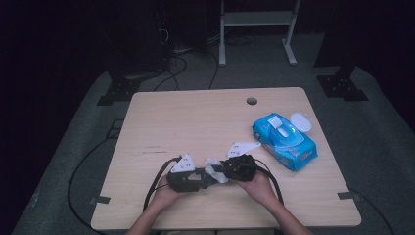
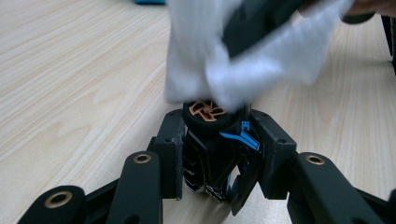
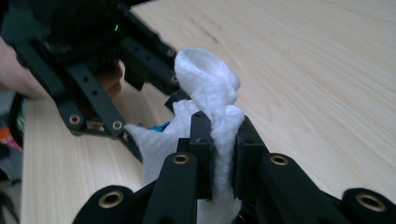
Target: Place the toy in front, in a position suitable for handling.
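Clearly a wiping job in the middle, not at the start and not at the end. Left gripper (image 1: 208, 177) low at the near edge of the counter (image 1: 195, 117), fingers (image 2: 170, 144) pinching a small toy car (image 2: 217, 149) by its two sides: black body with blue marks, one wheel with an orange-gold rim turned up toward the camera. Right gripper (image 1: 221, 169) just beside it, fingers (image 3: 201, 140) pressed together on a white wet wipe (image 3: 210, 93), folded and bunched, one end standing up above the fingertips, the other end hanging below. Wipe lying directly over the toy car in the left gripper view, covering the front part; touching very probably, though blur there does not allow to be sure.

Done, as far as visible: toy car taken and held steady above the counter, one wipe taken out and gripped, both brought together. Blue pack of wipes (image 1: 285, 141) lying at the right side of the counter, well apart from the hands, flap open, with a round white lid (image 1: 300, 122) just beside it.

Left to do, by judgement: rub over the remaining surfaces, probably with turning of the car to reach wheels and underside, then put car and used wipe down. Impossible to tell from these views how clean the car already is.
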`<state>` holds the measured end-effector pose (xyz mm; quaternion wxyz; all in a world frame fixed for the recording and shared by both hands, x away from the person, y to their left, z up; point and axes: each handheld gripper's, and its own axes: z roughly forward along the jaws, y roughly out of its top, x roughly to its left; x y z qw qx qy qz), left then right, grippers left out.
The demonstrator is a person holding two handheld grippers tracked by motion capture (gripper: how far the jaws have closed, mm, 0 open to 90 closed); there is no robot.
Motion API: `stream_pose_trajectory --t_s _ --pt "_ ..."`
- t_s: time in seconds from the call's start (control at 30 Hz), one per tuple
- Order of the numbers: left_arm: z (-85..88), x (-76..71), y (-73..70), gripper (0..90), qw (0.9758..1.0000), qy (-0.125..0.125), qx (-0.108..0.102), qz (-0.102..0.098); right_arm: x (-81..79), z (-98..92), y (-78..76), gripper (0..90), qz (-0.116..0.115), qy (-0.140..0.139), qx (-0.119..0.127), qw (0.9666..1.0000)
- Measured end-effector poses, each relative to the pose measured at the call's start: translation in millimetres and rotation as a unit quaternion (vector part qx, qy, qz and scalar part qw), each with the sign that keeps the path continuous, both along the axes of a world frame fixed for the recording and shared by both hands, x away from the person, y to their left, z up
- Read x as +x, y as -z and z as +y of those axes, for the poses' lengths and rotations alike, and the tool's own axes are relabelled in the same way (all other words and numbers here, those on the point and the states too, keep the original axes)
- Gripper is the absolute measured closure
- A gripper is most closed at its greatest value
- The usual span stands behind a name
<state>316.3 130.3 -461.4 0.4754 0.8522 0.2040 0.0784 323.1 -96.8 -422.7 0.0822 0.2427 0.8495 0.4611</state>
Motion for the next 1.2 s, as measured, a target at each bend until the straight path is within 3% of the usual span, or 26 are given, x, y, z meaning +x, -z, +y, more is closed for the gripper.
stream_pose_trajectory --t_s 0.1,0.3,0.4,0.5,0.6,0.7,0.77,0.87,1.0,1.1,1.2 --pt "0.2 -0.1 -0.2 59.2 1.0 0.0 0.001 0.0 2.0 -8.2 0.3 80.4 -0.002 0.014 -0.007 0.9999" --pt "0.4 0.4 -0.5 59.2 1.0 0.0 0.004 -0.002 4.4 -64.2 1.0 80.4 0.005 0.08 0.0 0.9968" --pt "0.6 0.9 -0.3 59.2 1.0 -0.002 0.002 -0.002 1.7 -79.7 3.2 80.4 0.009 0.095 -0.001 0.9955" --pt "0.7 1.3 -0.3 59.1 1.0 -0.004 0.001 0.001 0.4 -76.9 4.2 80.4 0.011 0.092 0.002 0.9957" --pt "0.8 2.8 0.7 57.8 0.9999 -0.006 -0.005 0.009 -2.1 -63.5 -0.1 80.3 0.0 0.072 0.008 0.9974" --pt "2.2 3.9 -0.6 52.7 0.9997 -0.004 -0.016 0.016 -2.7 -52.3 1.0 80.3 -0.009 0.061 -0.009 0.998" --pt "4.8 4.6 -3.6 47.6 0.9992 -0.003 -0.03 0.025 -0.8 -53.1 2.2 80.4 -0.004 0.059 -0.003 0.9982" --pt "8.9 6.5 -9.7 43.8 0.9974 -0.012 -0.062 0.034 -0.2 -55.9 4.0 80.3 0.005 0.057 0.007 0.9983" --pt "15.9 13.2 -15.1 43.3 0.9922 -0.031 -0.108 0.054 -0.3 -57.8 4.5 80.4 0.009 0.051 0.007 0.9986" --pt "18.4 17.3 -12.6 43.4 0.9907 -0.045 -0.106 0.072 0.4 -57.8 4.4 80.4 0.01 0.048 0.006 0.9988" --pt "16.8 19.6 -10.0 42.0 0.9896 -0.043 -0.104 0.089 0.1 -57.8 4.2 80.4 0.008 0.046 0.003 0.9989"
